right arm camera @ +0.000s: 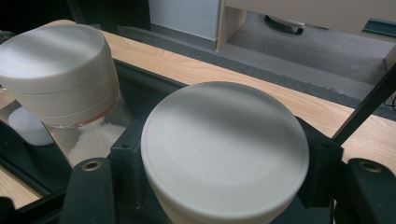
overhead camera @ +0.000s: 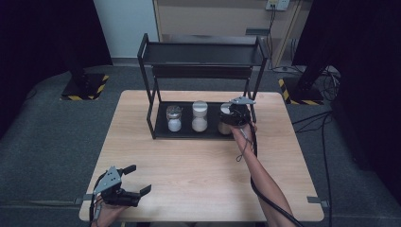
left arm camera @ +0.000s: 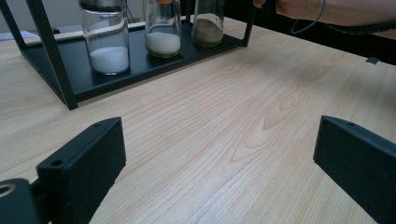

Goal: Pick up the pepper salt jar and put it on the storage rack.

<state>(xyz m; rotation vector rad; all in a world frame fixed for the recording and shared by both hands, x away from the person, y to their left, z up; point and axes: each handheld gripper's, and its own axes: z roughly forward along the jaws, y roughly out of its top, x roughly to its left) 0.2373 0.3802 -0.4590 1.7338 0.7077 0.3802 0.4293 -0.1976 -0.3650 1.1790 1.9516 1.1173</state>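
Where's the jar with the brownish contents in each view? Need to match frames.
High view: jar with brownish contents at the right end of the rack's bottom shelf, right hand-held gripper closed on it.
Left gripper view: top centre-right, rightmost of three.
Right gripper view: its white lid centre foreground between the jaws.
Shared landmark: middle white-lidded jar.

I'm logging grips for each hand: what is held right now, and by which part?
The right gripper clamps the brown-filled jar just under its white lid; the left gripper holds nothing.
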